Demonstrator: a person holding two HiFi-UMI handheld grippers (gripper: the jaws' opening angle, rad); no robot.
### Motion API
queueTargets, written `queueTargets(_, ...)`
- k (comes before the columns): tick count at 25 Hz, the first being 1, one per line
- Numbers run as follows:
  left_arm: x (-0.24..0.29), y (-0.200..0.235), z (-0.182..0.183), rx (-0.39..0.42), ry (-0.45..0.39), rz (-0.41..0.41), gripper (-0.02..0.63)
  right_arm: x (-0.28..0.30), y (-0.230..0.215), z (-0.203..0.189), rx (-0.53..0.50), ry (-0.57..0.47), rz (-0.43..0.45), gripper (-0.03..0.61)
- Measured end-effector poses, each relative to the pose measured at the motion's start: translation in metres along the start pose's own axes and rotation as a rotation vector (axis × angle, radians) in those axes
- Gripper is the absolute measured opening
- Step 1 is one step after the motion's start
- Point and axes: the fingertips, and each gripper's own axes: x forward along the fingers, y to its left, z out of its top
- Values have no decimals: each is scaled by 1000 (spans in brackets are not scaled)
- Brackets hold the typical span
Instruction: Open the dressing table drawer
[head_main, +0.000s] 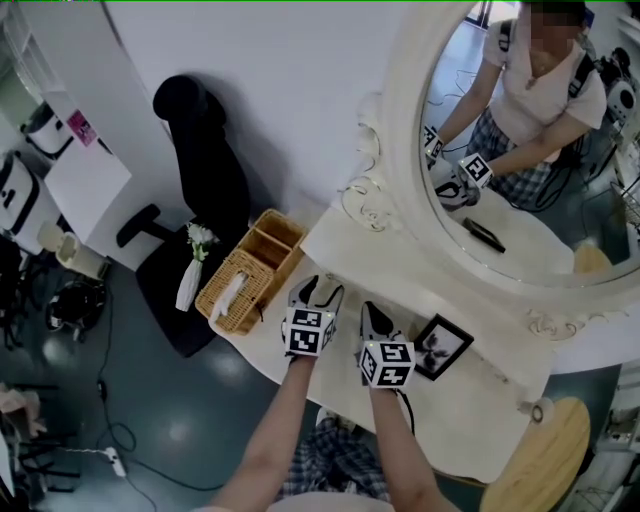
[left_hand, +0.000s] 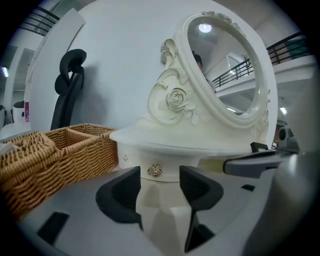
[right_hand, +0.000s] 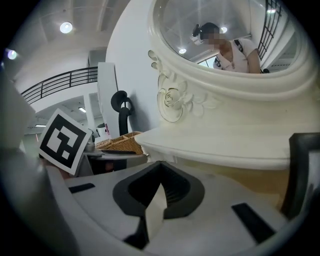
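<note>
The small cream drawer (left_hand: 134, 161) sits in the mirror's base, under its curved ledge (left_hand: 165, 141). A little gold knob (left_hand: 154, 170) shows on the drawer front. My left gripper (left_hand: 159, 182) is open, its jaws either side of the knob's line and a short way in front of it, not touching. In the head view the left gripper (head_main: 318, 290) points at the base of the oval mirror (head_main: 520, 150). Beside it on the right, my right gripper (head_main: 376, 318) also faces the base. Its jaws (right_hand: 160, 167) are shut with nothing between them.
A wicker basket (head_main: 250, 270) stands at the left on the white dressing table (head_main: 470, 410), close to the left gripper. A black photo frame (head_main: 440, 345) lies right of the right gripper. A black chair (head_main: 200, 150) and a wooden stool (head_main: 545, 460) flank the table.
</note>
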Motion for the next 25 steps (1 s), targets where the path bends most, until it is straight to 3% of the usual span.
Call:
queueTargets(14,23,7,-4,37,43,30,125,6,-10,-6,-18,41,2,15)
queueTargets(25,21,6,-6,54,46,26,112,0,-23,-10,0,43,-32,15)
